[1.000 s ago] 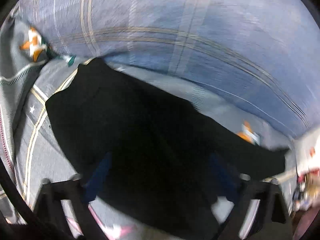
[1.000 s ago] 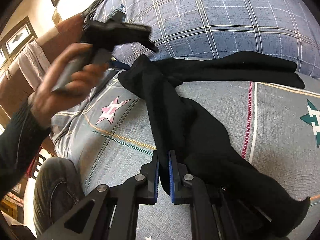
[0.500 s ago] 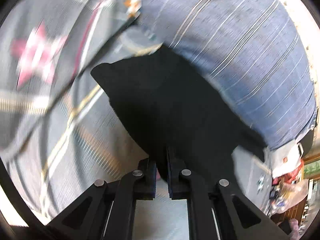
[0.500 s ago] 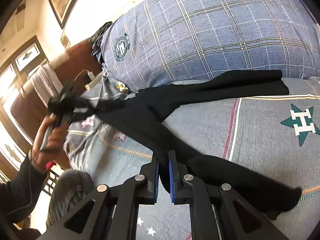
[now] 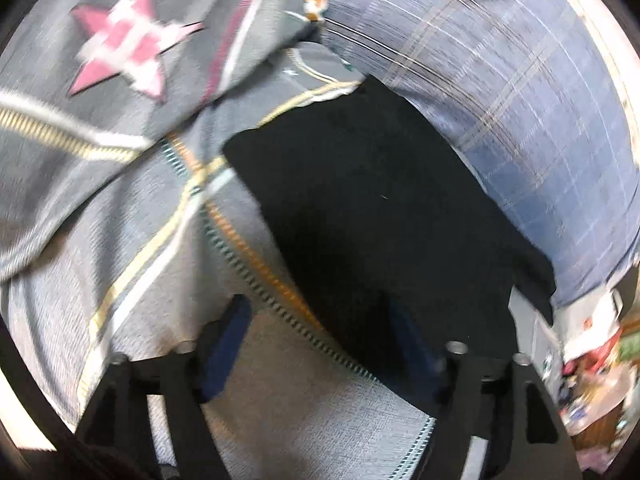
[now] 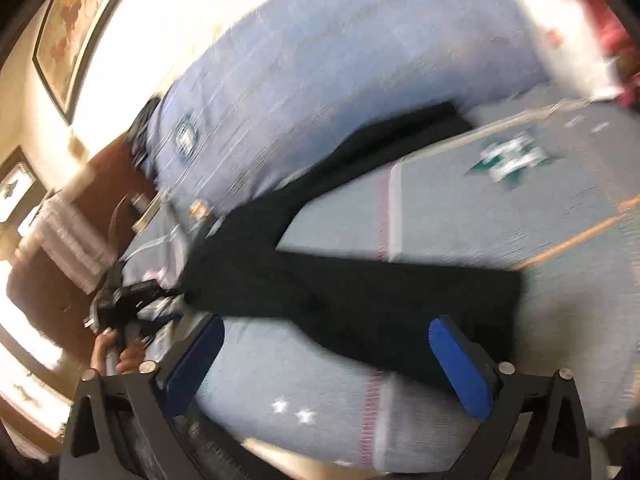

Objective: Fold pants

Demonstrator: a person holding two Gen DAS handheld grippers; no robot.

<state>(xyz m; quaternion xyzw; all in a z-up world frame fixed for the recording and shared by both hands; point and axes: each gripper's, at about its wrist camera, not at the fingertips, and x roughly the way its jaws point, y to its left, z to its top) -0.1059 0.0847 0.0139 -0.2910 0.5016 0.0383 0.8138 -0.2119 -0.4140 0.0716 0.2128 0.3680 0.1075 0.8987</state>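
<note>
You had the pants [image 6: 352, 280] lying spread on the bed [image 6: 480, 216], with the legs apart in a V and the far leg touching the blue pillow [image 6: 360, 80]. Your right gripper [image 6: 328, 360] was opening, its blue pads wide and pinching nothing; the near leg lay just beyond them. Your left gripper [image 5: 320, 344] was also opening, with the edge of the pants [image 5: 380, 220] under its right finger but not pinched. To do this step well, I think you needed both legs flat first, without wrinkles. Then a good way was to take the near leg at hem and waist together and lay it exactly on the far leg, edges matching
</note>
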